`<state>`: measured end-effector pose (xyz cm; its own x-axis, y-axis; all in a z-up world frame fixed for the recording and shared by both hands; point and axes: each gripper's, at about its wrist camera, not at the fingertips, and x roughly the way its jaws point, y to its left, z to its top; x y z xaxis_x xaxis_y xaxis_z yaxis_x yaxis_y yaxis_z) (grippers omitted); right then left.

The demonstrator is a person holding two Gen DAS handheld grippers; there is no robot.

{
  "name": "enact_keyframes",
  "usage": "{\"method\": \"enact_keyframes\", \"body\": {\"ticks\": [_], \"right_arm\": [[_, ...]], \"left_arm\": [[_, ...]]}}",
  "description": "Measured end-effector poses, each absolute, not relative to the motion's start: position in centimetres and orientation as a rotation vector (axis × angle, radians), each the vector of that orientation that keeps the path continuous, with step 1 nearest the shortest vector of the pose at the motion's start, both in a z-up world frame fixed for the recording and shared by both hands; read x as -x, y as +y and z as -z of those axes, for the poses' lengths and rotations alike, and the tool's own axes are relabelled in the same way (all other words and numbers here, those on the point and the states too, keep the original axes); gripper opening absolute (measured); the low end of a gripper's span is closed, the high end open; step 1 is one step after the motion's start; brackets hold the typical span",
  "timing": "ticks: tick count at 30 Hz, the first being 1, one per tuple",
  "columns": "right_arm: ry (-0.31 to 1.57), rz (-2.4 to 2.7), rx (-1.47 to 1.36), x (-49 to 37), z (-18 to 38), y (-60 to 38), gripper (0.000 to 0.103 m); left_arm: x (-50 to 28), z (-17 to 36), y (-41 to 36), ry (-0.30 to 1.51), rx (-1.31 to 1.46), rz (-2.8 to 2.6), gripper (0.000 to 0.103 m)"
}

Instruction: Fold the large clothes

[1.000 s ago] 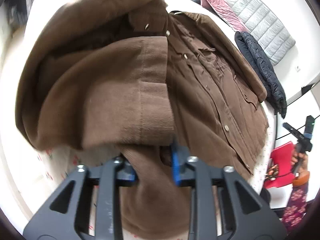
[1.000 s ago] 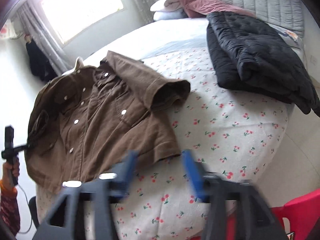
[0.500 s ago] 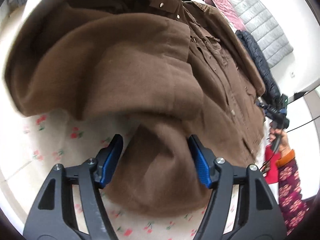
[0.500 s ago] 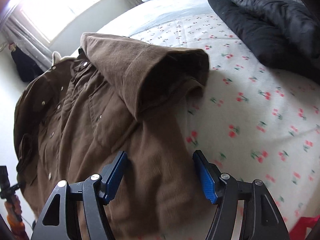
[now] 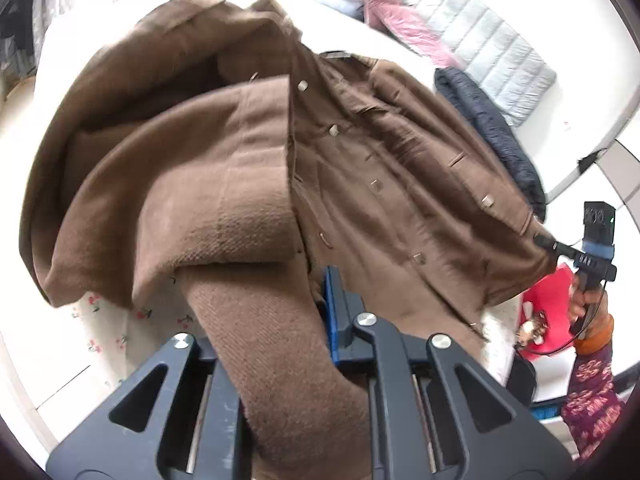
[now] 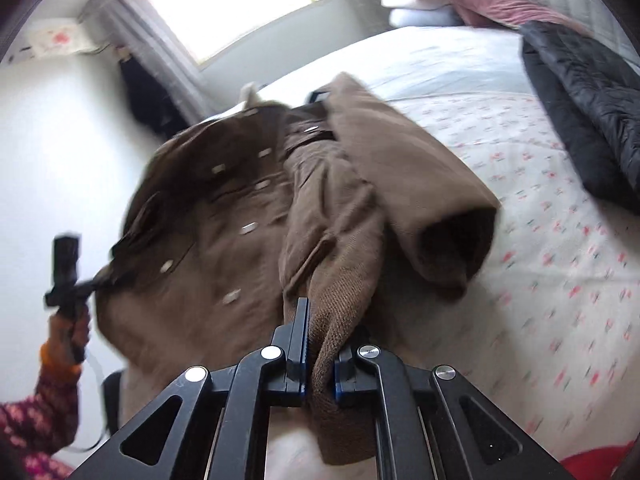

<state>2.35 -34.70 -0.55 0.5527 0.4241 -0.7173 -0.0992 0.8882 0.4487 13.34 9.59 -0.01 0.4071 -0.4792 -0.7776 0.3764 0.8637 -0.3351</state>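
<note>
Jacket (image 5: 360, 184) check: brown, buttoned down the front, spread over the bed (image 6: 560, 240) with its collar toward the pillows and its bottom hem at the near edge of the bed. Left tool (image 5: 320, 312) is closing on a thick roll of the hem, so it's pinching cloth, though only one blue pad shows and the fabric drapes right over the other. Right tool (image 6: 318, 360) is pressed together on the other hem corner, cloth bunched tight between the pads.

Handling-wise I'd guess this is heavy-ish, soft woven stuff, not slippery at all. It sags and bunches wherever it isn't supported, so the two hem corners look like the sensible spots to hold for carrying the bottom up toward the collar. Thick folds like these should stay put in a pinch, but the sleeves (image 6: 440, 216) lie folded in over the front and could flop loose on a fast lift.

Hard to tell: both views are blurry, and the jacket fills so much of each that I can't see how much of the hem has left the bed. Also a black puffy coat (image 6: 592, 120) lies beside the jacket, nearer the pillows, and there's a red chair (image 5: 548, 312) off the bed's near corner.
</note>
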Motion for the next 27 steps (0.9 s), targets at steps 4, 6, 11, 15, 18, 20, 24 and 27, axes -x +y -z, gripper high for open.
{"method": "enact_keyframes", "body": {"ticks": [4,6,11,15,18,20,24,27], "right_arm": [[0.949,-0.405,-0.325,1.1,-1.7,-30.4,0.008],[0.987,-0.442,-0.265,2.0,-2.0,-28.6,0.008],[1.047,-0.361,-0.237,0.8,-2.7,-29.8,0.024],[0.999,-0.276,-0.28,-2.9,-4.9,-33.9,0.057],[0.979,-0.238,-0.286,-7.1,-5.7,-35.9,0.066],[0.986,-0.223,-0.301,-10.7,-5.3,-36.7,0.07],[0.999,-0.197,-0.29,-16.1,-4.0,-36.9,0.072],[1.013,-0.2,-0.291,-21.1,-1.9,-36.2,0.073]], "left_arm": [[-11.4,-1.5,11.7,1.021,0.124,0.603,0.012],[-10.8,-1.0,12.2,1.069,0.052,0.603,0.013],[-10.9,0.5,11.6,1.194,-0.127,0.506,0.025],[-11.6,-1.7,11.3,1.169,-0.137,0.528,0.031],[-12.3,-2.4,10.3,1.189,-0.191,0.539,0.074],[-11.9,-1.7,9.5,1.242,-0.332,0.517,0.093],[-10.6,-2.3,10.7,1.254,-0.421,0.47,0.093],[-11.0,-4.5,12.8,1.223,-0.336,0.457,0.093]]}}
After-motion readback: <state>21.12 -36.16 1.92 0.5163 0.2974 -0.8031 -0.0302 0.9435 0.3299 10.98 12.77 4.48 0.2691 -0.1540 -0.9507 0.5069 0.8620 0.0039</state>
